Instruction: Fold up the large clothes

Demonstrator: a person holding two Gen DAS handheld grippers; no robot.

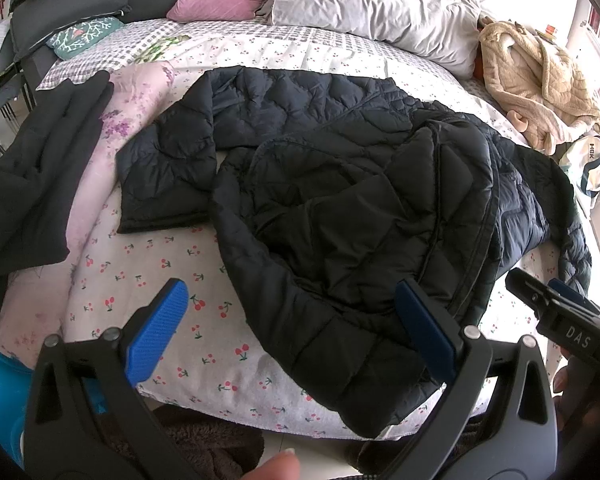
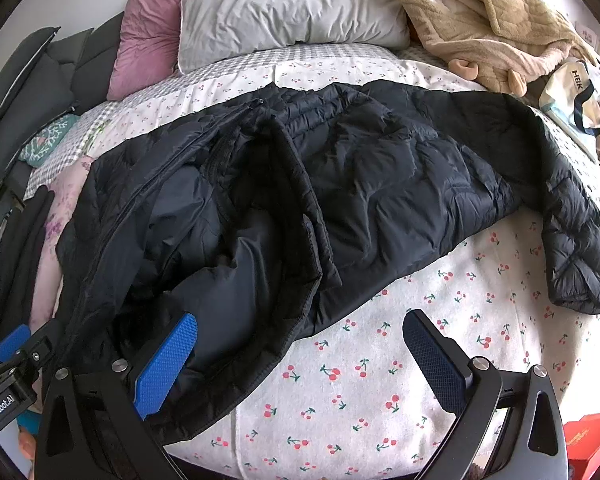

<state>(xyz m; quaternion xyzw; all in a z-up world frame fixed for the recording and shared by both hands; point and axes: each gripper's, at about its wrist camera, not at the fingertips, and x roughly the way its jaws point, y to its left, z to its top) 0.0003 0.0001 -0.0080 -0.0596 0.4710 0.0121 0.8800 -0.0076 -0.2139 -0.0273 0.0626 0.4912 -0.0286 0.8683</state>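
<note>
Both my claws gape wide and empty: left gripper [image 1: 296, 328] and right gripper [image 2: 300, 360] over the black puffer jacket [image 1: 340, 208]; I should pinch hem corners squarely.

— Is the light good?
— Yes, bright daylight comes from the right; in the left wrist view the upper right corner is burnt out to white.
— Shadows?
— Soft only. The black jacket [image 1: 340, 200] is so dark that its folds are hard to read.
— Distortion?
— Strong fisheye: the bed [image 2: 380, 380] bulges, the corners are black. No blur.
</note>
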